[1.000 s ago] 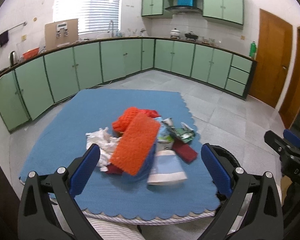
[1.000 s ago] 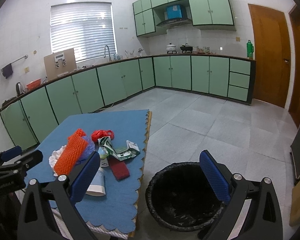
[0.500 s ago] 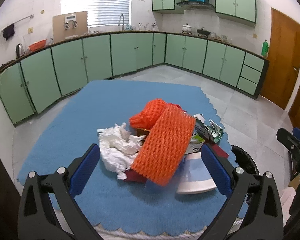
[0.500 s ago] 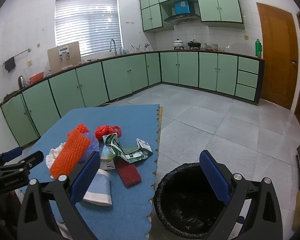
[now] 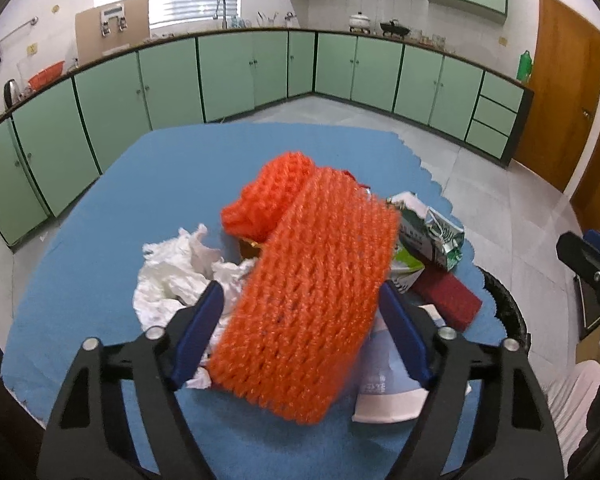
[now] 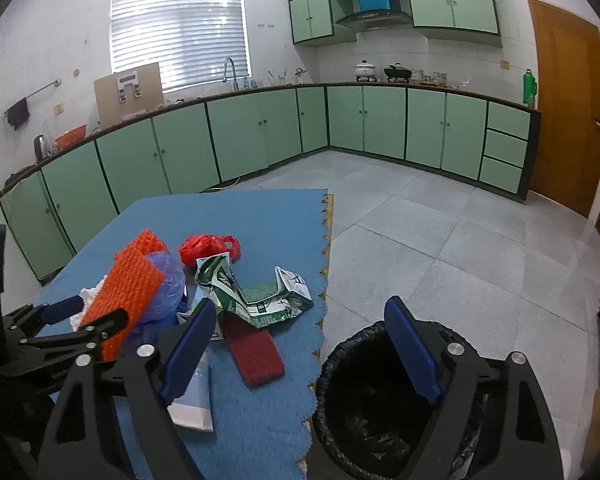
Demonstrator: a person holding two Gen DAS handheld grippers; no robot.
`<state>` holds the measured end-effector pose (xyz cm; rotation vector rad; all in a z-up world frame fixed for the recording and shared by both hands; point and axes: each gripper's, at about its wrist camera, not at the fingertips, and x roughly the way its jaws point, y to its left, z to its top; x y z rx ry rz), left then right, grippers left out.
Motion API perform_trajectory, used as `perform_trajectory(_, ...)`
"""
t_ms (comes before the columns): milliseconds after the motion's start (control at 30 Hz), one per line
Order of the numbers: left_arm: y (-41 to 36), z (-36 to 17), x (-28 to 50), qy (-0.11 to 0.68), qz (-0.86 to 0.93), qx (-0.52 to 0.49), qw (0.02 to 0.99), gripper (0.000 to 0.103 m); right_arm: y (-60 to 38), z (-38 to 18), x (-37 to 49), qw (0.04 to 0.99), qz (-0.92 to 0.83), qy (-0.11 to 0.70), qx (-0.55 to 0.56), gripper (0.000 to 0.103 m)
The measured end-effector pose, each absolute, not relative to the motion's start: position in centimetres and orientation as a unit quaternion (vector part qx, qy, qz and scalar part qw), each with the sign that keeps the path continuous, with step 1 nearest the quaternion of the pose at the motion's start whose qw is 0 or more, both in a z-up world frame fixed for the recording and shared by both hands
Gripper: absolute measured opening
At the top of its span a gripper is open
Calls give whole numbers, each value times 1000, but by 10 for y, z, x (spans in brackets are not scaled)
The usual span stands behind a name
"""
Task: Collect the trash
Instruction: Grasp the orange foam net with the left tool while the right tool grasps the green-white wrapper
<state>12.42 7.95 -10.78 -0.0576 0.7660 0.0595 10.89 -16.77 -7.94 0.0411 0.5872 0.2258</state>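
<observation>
Your left claw (image 5: pixel 300 320) stands open around the orange net (image 5: pixel 312 300), gripping nothing; closing may snag the tissue (image 5: pixel 172 276).

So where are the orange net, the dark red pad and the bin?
orange net (image 5: pixel 312 292), left wrist view, middle of its mesh.
dark red pad (image 6: pixel 254 354), right wrist view, its flat top.
bin (image 6: pixel 340 354), right wrist view, its left rim.

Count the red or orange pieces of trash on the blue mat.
3: orange foam net between the left tool's fingers, red plastic bag behind the carton, dark red pad near the mat's edge. Others may be hidden.
</observation>
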Motion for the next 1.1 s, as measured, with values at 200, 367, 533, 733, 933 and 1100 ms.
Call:
perform_trajectory(200, 82, -115, 126, 379, 11, -40, 924, 37, -155, -86, 117, 949, 127, 288, 0, 77)
perform_trajectory(367, 82, -110, 123, 368, 8, -44, 929, 21, -136, -96, 131, 943, 160, 290, -10, 70)
perform_trajectory(533, 84, -101, 118, 356, 9, -51, 933, 20, -119, -106, 148, 937, 184, 297, -9, 63)
perform_trajectory(733, 85, -92, 118, 346, 6, -58, 936, 19, -98, -112, 160, 929, 211, 304, -27, 58)
perform_trajectory(933, 88, -93, 121, 349, 6, -63, 935, 19, -87, -119, 174, 924, 209, 317, -40, 49)
perform_trajectory(1100, 91, -94, 122, 349, 7, -63, 935, 19, -84, -124, 182, 920, 208, 329, -51, 41)
